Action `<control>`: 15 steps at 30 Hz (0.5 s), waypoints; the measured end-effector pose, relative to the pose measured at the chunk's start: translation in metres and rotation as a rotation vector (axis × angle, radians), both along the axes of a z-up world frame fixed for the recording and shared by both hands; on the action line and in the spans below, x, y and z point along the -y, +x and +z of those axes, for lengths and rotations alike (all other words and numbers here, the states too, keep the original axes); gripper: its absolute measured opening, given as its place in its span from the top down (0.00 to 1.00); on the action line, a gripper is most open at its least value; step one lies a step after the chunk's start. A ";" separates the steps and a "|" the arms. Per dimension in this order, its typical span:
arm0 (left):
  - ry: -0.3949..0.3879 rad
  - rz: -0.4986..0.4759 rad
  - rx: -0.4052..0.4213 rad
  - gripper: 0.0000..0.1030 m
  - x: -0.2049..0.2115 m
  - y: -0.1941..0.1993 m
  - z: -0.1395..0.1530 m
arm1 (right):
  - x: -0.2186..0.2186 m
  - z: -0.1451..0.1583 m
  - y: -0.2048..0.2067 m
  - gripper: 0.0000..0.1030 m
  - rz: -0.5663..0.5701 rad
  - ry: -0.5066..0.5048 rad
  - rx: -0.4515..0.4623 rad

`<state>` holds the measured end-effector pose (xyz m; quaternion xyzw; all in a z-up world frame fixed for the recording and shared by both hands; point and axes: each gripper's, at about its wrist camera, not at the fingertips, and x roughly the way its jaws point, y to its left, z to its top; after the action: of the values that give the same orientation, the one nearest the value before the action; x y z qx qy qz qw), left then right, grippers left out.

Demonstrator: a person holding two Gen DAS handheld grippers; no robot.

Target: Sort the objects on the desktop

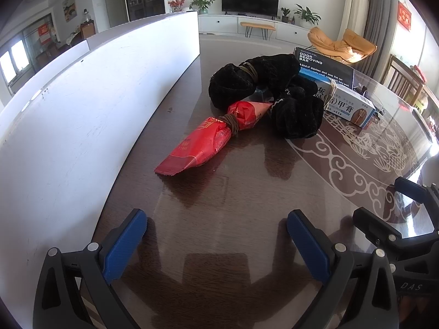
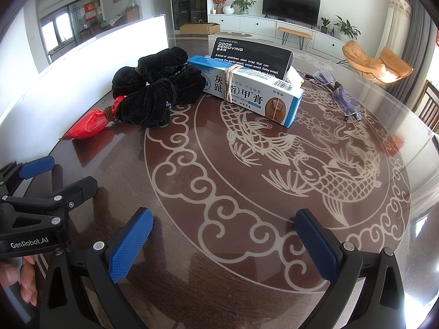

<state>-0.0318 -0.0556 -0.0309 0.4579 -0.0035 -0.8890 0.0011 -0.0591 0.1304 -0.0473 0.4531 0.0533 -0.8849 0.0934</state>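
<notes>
red packet [image 1: 200, 144] (beside black cloth [image 1: 274, 96])

This is a home living room. Far beyond the right claw [image 2: 223, 246], a flat television [image 2: 291, 6] stands on a long white cabinet [image 2: 274, 26] with potted plants [image 2: 242, 4], and an orange lounge chair [image 2: 376, 61] sits further to the right by tall curtains [image 2: 395, 22]. The glossy round desk [image 2: 247, 205] beneath the claw bears a carved fish pattern.
</notes>
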 end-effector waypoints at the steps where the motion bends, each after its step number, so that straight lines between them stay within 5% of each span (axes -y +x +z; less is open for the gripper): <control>1: 0.000 0.000 0.000 0.00 0.000 0.000 0.000 | 0.000 0.000 0.000 0.00 0.000 0.000 0.000; 15: 0.001 -0.005 0.002 0.00 -0.002 0.002 0.000 | 0.000 0.000 0.000 0.00 0.000 0.000 0.000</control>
<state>-0.0293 -0.0541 -0.0312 0.4587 -0.0042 -0.8886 -0.0012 -0.0590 0.1304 -0.0473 0.4530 0.0531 -0.8850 0.0933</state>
